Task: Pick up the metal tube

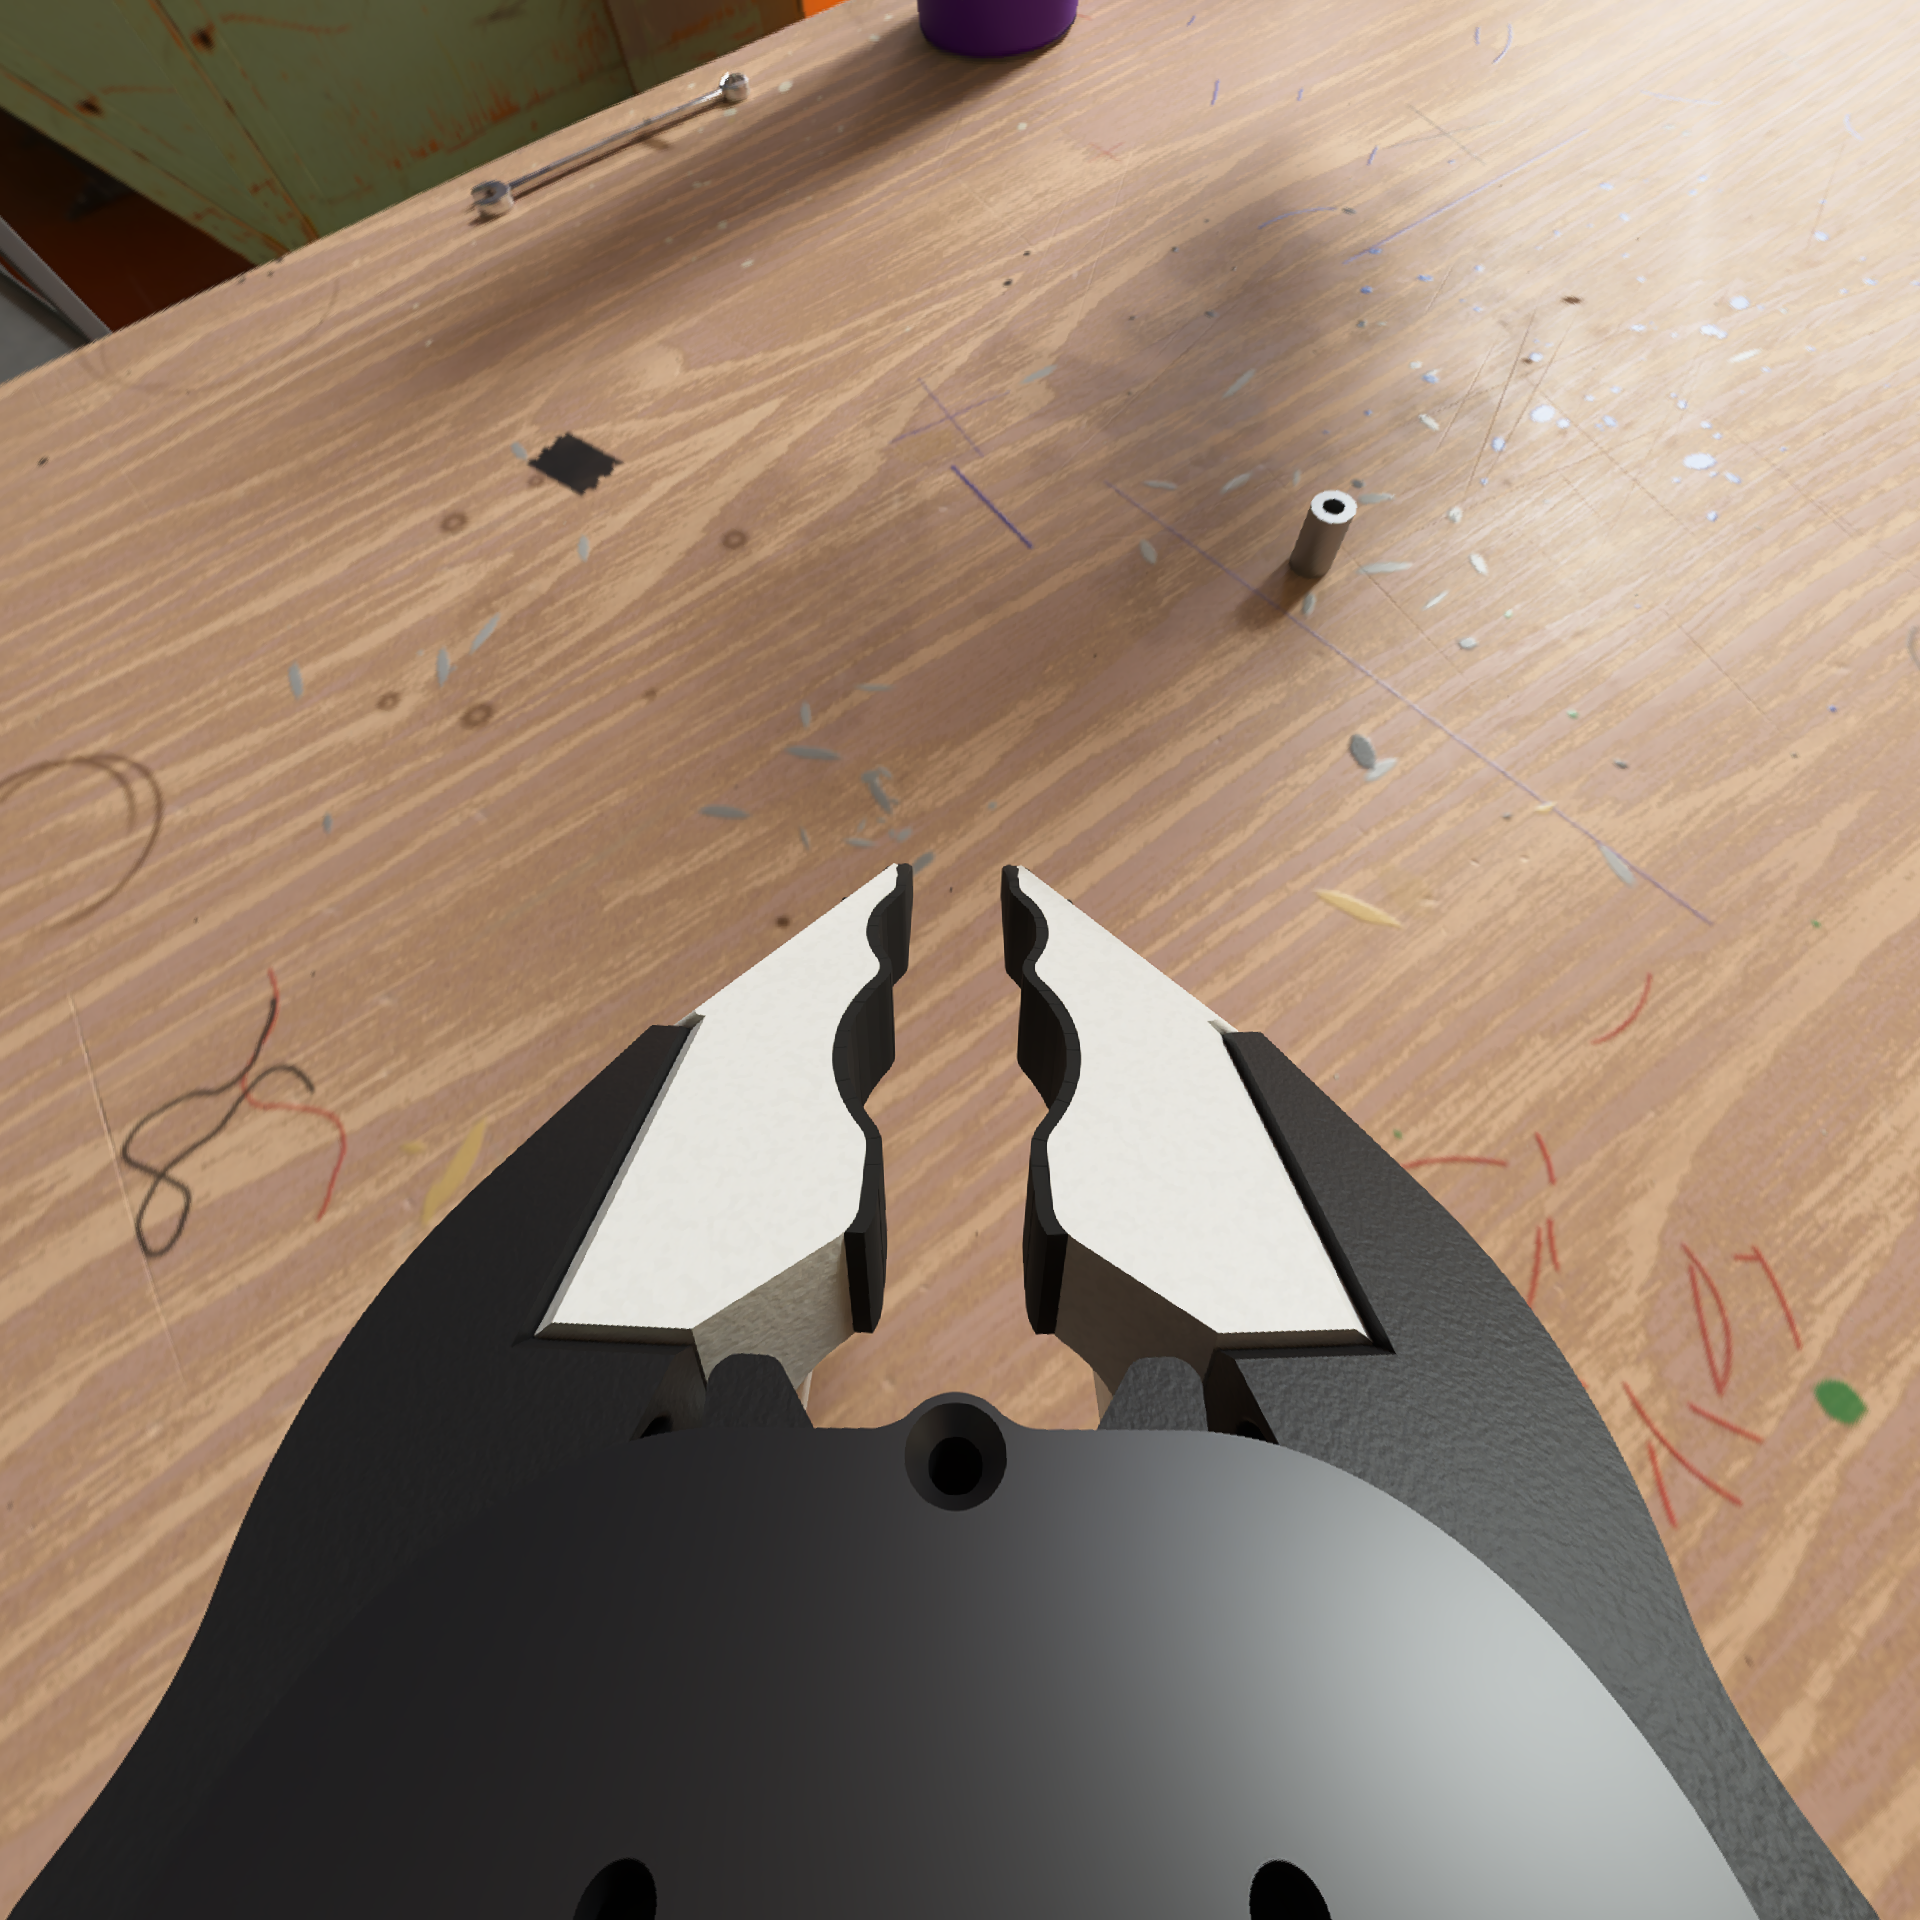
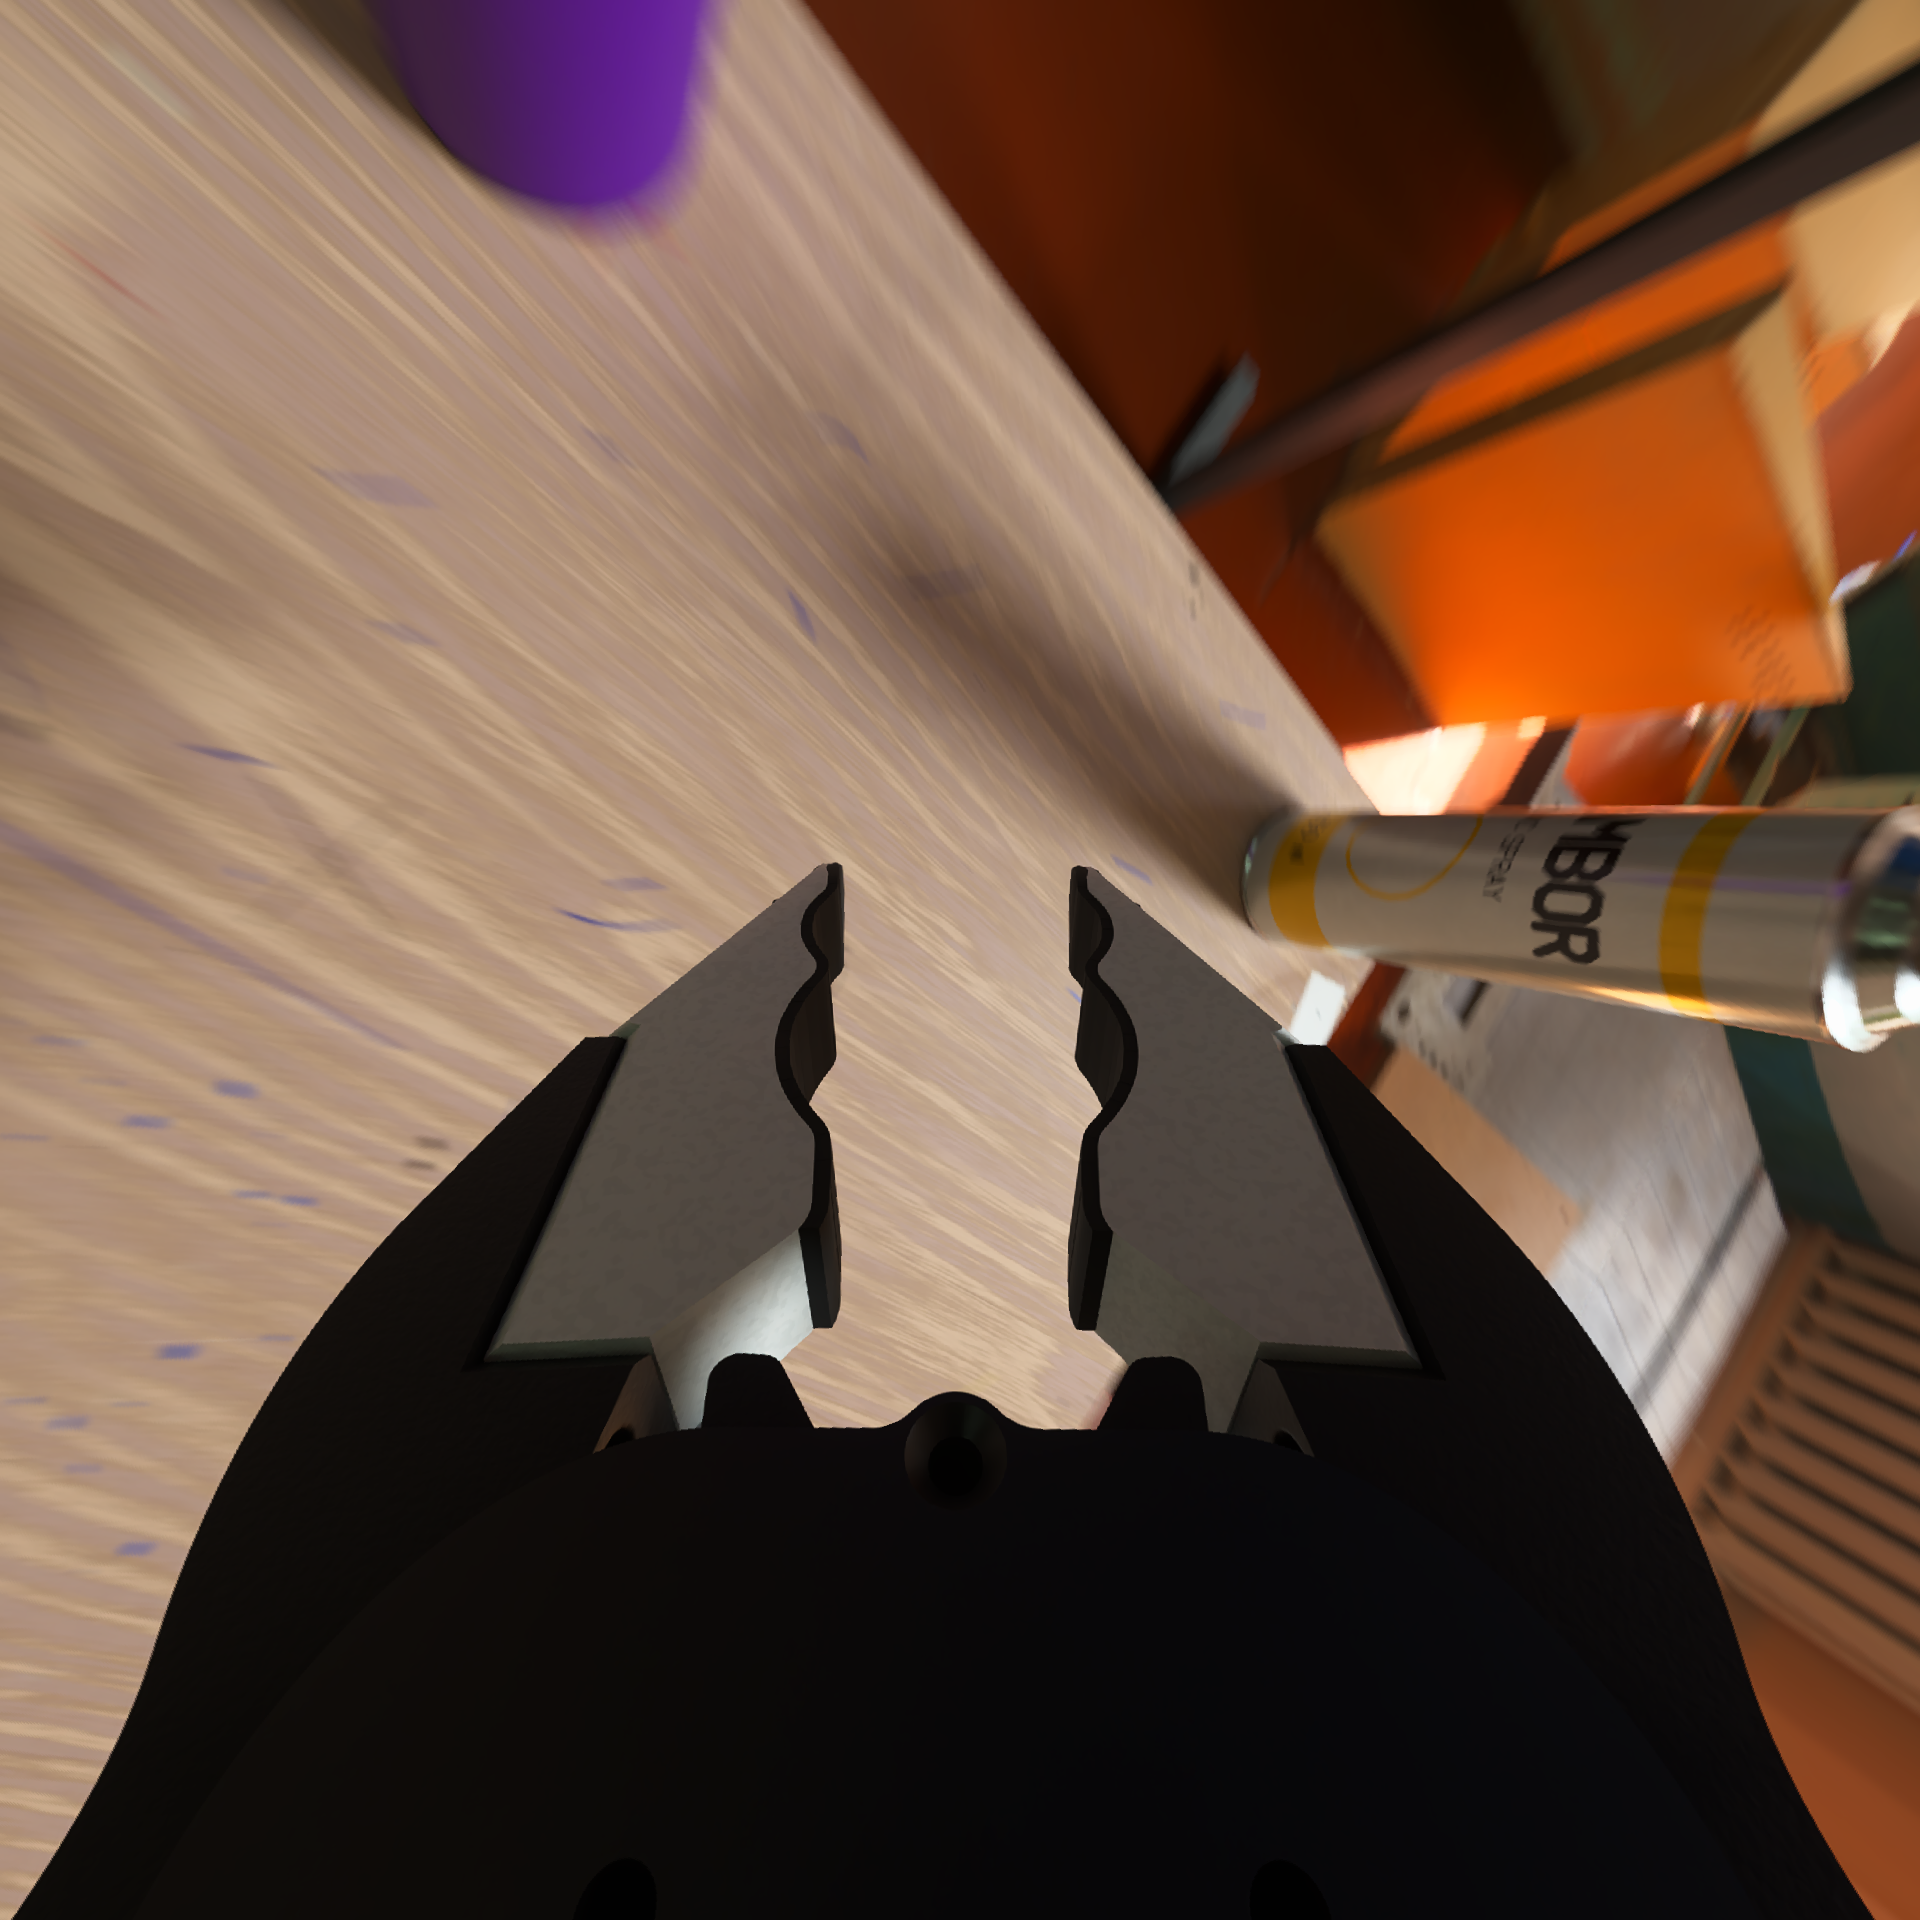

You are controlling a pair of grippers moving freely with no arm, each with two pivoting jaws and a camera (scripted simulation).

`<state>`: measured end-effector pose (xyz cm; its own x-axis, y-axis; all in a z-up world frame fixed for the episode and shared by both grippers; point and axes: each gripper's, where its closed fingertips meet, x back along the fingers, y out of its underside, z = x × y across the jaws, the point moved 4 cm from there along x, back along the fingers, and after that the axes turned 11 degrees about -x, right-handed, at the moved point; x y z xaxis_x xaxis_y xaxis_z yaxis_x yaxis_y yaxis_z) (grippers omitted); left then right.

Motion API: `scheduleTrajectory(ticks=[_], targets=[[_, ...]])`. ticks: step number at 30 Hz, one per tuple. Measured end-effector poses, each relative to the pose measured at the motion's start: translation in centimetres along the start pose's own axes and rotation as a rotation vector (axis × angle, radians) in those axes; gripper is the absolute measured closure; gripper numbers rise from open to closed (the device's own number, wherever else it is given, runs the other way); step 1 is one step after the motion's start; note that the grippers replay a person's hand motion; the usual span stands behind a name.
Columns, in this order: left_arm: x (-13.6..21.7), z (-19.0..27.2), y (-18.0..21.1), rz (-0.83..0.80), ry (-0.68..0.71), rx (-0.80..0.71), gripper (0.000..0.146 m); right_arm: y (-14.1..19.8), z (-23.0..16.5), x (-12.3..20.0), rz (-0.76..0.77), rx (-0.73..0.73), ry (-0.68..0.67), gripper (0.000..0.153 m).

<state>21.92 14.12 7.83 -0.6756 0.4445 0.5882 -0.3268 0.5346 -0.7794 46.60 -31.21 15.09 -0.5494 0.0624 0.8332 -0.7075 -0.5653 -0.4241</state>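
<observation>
On the wooden bench [image 1: 727,343], the metal tube [image 1: 1322,534] is seen upright, ahead & right of the left gripper [image 1: 956,883], narrowly parted, empty; right gripper [image 2: 956,883] wider apart, empty.

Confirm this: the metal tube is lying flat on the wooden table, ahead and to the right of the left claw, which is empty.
Not quite. The left wrist view shows the metal tube standing upright on the wooden table, open end up. It is ahead-right of the empty left claw.

Bare wooden table [image 1: 727,644] surrounds the upright metal tube [image 1: 1322,534]; wrench [image 1: 608,145] at eleven o'clock, purple cylinder [image 1: 995,23] at twelve, both well apart.
</observation>
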Motion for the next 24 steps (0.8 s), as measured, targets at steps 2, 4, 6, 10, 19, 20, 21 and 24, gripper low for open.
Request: scheduleTrajectory(ticks=[2, 4, 6, 10, 19, 20, 21, 24], targets=[[0.5, -0.1, 0.6, -0.003, -0.003, 0.017, 0.129, -1.3, -4.3, 4.7, 0.187, -0.038, -0.069, 0.109], [1.0, -0.1, 1.1, -0.003, -0.009, 0.036, 0.129, -1.8, -11.2, 8.9, 0.307, -0.099, -0.300, 0.106], [1.4, -0.3, 1.5, -0.005, -0.012, 0.052, 0.129, -1.1, -18.9, 11.3, 0.291, -0.149, -0.589, 0.103], [1.7, -0.5, 1.8, 0.001, 0.001, 0.073, 0.129, 0.6, -28.9, 8.8, 0.180, -0.078, -0.620, 0.096], [1.6, 0.5, 2.0, -0.008, 0.062, 0.060, 0.129, 2.0, -34.4, 3.4, -0.048, 0.072, -0.440, 0.109], [1.6, 0.6, 2.1, -0.012, 0.064, 0.055, 0.129, 2.1, -34.4, 3.4, -0.054, 0.087, -0.417, 0.121], [1.5, 0.7, 2.1, -0.016, 0.067, 0.051, 0.129, 2.2, -34.5, 3.5, -0.053, 0.100, -0.403, 0.132], [1.4, 0.8, 2.2, -0.021, 0.073, 0.043, 0.129, 2.5, -34.3, 3.7, -0.032, 0.146, -0.346, 0.141]])
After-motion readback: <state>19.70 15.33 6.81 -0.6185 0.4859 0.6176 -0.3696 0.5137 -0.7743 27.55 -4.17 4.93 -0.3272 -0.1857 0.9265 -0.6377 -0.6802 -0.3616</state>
